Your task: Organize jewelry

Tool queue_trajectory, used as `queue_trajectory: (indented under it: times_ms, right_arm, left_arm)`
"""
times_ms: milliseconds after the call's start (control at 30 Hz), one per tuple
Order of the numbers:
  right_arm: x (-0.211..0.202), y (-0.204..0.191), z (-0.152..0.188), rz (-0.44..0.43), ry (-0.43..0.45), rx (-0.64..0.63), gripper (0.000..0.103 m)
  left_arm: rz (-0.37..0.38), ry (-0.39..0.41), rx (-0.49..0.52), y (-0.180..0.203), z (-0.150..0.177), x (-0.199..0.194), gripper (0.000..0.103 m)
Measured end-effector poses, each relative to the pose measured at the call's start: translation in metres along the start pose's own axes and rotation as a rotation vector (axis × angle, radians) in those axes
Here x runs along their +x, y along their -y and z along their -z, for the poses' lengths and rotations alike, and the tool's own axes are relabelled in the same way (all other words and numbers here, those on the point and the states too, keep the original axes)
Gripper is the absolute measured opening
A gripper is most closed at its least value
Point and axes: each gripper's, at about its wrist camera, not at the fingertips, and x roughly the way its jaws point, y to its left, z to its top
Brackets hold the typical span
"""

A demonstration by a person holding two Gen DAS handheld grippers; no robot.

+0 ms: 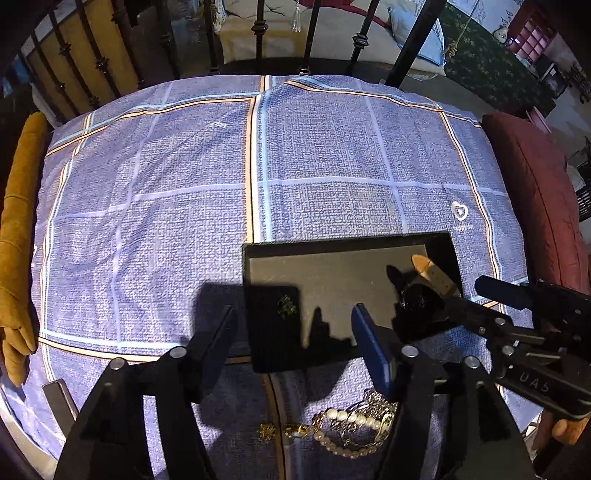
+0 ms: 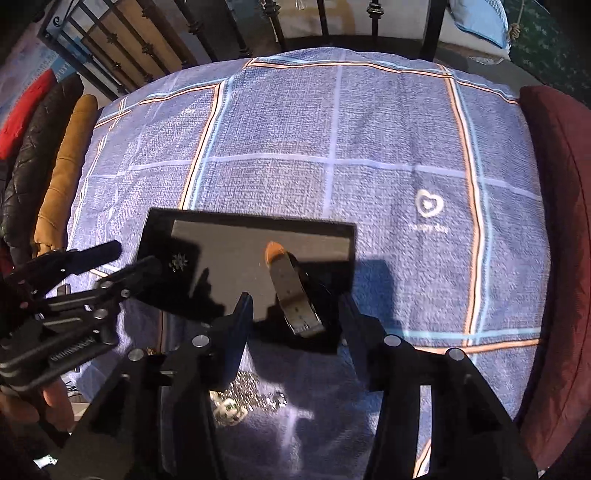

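black tray (image 1: 258, 254) lay ahead of both open grippers; the watch (image 2: 295, 295) rested in it between the right gripper (image 2: 295, 314) fingers, pearls (image 1: 347, 432) under the left gripper (image 1: 291, 332).

Setting: a home interior, most likely a bedroom. Ahead of the jaws lies a blue checked bedsheet (image 1: 184, 192) printed with a small heart logo (image 1: 460, 211). Beyond it stands a black wrought-iron railing (image 1: 258, 33), resembling a bed frame. A maroon cushion (image 1: 535, 206) borders the sheet to the right of the jaws. A tan quilted jacket (image 2: 62, 173) lies to the left. Light pillows (image 1: 417, 37) rest behind the railing.
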Motion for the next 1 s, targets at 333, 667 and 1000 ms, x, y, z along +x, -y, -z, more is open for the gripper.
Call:
queue_trajectory:
  times_ms: [333,667,1000]
  right_arm:
    - [0.031,0.004,0.086,-0.076,-0.191,0.084,0.076]
    - [0.020,-0.013,0.101,-0.019,-0.127,0.039,0.071]
    - [0.022,-0.016,0.100,0.005,-0.115,0.031,0.053]
  left_arm:
    - [-0.036,-0.139,-0.103,-0.041,0.094,0.013,0.088]
    - [-0.053,-0.129,-0.063,-0.037,0.110,0.025,0.088]
    - [-0.005,-0.118,-0.067,-0.032,0.111,0.038,0.055]
